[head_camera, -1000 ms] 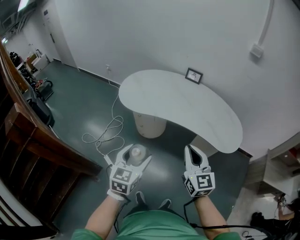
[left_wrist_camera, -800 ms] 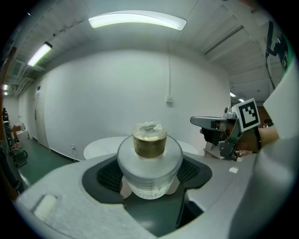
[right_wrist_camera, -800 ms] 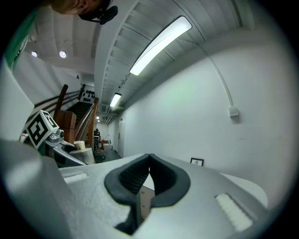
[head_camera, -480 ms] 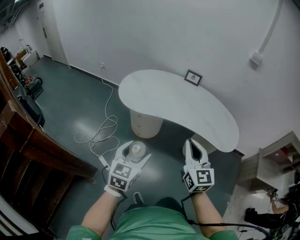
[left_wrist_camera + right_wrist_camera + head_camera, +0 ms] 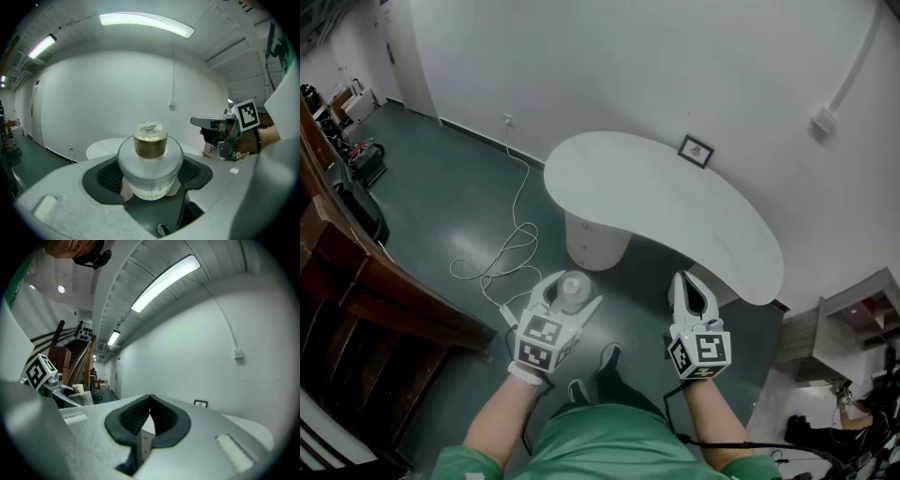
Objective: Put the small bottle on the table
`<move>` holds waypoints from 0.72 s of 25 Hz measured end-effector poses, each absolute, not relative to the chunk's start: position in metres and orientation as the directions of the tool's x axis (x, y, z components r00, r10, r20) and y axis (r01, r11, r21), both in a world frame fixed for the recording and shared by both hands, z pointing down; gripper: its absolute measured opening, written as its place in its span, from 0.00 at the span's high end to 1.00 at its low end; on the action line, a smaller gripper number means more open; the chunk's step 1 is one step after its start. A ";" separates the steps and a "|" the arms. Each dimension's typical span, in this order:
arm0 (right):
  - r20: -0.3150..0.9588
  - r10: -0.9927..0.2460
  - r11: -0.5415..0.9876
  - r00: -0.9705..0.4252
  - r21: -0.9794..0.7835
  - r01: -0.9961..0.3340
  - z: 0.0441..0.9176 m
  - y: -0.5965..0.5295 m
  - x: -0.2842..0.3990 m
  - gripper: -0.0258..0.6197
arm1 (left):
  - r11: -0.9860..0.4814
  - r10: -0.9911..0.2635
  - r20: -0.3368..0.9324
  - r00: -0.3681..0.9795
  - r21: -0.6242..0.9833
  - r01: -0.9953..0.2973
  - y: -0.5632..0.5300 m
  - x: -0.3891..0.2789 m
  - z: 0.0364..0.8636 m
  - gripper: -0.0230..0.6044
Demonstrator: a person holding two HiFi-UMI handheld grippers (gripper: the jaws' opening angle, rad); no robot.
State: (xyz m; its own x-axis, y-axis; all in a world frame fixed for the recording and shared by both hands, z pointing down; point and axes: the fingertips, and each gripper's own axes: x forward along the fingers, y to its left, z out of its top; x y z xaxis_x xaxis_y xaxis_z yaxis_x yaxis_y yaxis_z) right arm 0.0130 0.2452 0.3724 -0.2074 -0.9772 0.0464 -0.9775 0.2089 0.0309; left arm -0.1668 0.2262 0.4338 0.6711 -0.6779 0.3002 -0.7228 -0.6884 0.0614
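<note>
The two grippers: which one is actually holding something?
The left gripper: its jaws clamp the small bottle, clear with a brownish neck. The right gripper has its jaws closed together with nothing between them.

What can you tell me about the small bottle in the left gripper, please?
The small bottle is a squat, clear, plastic-looking container with faint printed lines on its wall, a rounded shoulder and a short brownish-gold neck under a clear cap. It stands upright, clamped between the left gripper's dark ribbed jaws, over the floor and short of the white table.
</note>
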 end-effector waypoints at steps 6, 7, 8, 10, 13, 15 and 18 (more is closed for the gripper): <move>0.016 -0.969 0.246 -0.246 0.015 -0.969 0.368 0.207 0.008 0.96 | -0.667 -0.704 0.302 0.643 0.034 -0.745 0.193 -0.171 0.426 0.42; 0.011 -0.967 0.253 -0.253 0.013 -0.967 0.367 0.199 0.009 0.96 | -0.661 -0.709 0.301 0.638 0.031 -0.750 0.186 -0.171 0.425 0.42; 0.007 -0.966 0.260 -0.260 0.011 -0.965 0.367 0.190 0.009 0.96 | -0.656 -0.714 0.301 0.633 0.031 -0.754 0.178 -0.169 0.424 0.42; 0.004 -0.962 0.274 -0.274 0.006 -0.962 0.367 0.173 0.013 0.96 | -0.650 -0.718 0.302 0.628 0.032 -0.759 0.162 -0.164 0.424 0.42; 0.006 -0.958 0.285 -0.286 -0.015 -0.958 0.371 0.144 0.025 0.96 | -0.651 -0.717 0.305 0.627 0.028 -0.758 0.138 -0.150 0.424 0.42; 0.011 -0.956 0.293 -0.293 -0.033 -0.956 0.375 0.125 0.033 0.96 | -0.648 -0.719 0.307 0.624 0.029 -0.761 0.121 -0.140 0.423 0.42; 0.012 -0.950 0.312 -0.313 -0.050 -0.949 0.379 0.102 0.042 0.96 | -0.639 -0.724 0.320 0.611 0.020 -0.769 0.099 -0.128 0.422 0.42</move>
State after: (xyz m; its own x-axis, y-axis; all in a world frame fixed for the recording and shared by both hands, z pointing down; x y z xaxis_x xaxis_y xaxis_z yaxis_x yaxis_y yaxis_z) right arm 0.0422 0.1015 0.3785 -0.3130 -0.9497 0.0117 -0.9487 0.3121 -0.0502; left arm -0.1278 0.0993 0.4218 0.6106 -0.7244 0.3199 -0.7688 -0.6392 0.0199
